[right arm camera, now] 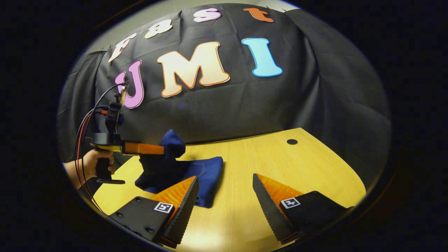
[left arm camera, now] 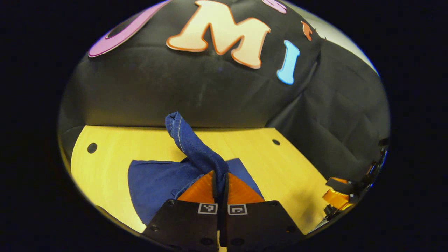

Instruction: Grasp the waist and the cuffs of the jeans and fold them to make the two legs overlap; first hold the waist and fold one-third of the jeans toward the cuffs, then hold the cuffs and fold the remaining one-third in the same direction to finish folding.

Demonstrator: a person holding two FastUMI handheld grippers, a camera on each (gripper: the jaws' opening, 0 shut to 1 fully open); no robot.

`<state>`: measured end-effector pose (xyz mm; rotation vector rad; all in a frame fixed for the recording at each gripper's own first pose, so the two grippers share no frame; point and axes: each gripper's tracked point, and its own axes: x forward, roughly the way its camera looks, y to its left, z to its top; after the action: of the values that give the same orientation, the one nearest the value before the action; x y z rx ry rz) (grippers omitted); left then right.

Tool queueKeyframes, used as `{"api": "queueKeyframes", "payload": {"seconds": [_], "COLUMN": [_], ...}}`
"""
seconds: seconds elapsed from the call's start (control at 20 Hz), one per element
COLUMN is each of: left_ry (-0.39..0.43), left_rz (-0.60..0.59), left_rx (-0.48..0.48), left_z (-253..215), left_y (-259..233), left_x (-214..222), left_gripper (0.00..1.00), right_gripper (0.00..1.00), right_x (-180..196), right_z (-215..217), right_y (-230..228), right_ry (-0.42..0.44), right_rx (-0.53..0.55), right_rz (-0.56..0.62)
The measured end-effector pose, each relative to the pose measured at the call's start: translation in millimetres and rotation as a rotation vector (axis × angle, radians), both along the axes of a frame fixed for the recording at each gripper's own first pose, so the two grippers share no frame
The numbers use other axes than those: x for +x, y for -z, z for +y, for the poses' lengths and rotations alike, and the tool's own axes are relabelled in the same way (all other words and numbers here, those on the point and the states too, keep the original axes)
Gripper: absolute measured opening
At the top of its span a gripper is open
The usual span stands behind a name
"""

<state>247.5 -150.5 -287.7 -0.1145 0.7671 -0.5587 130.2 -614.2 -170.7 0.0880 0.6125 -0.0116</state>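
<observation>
The dark blue jeans lie partly folded on the yellow wooden table. My left gripper is shut on a bunched end of the denim, which sticks up past the fingers. In the right gripper view the jeans rest as a folded bundle left of centre, and the left gripper holds one end lifted above them, with a hand on its grip. My right gripper hovers open over bare table to the right of the jeans, with nothing between its fingers.
The table has round holes near its far corners. Black cloth walls close in behind and to the sides. Cables trail from the left gripper. The right gripper shows at the right edge of the left gripper view.
</observation>
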Motion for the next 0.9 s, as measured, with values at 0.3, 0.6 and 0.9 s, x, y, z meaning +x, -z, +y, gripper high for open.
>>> {"api": "queueKeyframes", "payload": {"seconds": [0.3,0.6,0.9], "left_ry": [-0.107,-0.245,-0.296], "left_rz": [-0.136,-0.441,-0.583], "left_rx": [0.037,0.095,0.132], "left_z": [-17.3,35.5,99.8], "left_y": [-8.4,-117.4,-186.4], "left_x": [-30.9,-66.0,-131.4], "left_gripper": [0.50,0.95,0.95], "right_gripper": [0.98,0.98,0.95], "right_x": [10.2,16.2,-6.3], "right_z": [-11.9,20.3,75.7], "right_y": [-8.8,-79.4,-177.8], "right_ry": [-0.056,-0.108,-0.125], "right_rx": [0.022,-0.026,-0.049], "right_rz": [-0.036,-0.229,-0.447]}}
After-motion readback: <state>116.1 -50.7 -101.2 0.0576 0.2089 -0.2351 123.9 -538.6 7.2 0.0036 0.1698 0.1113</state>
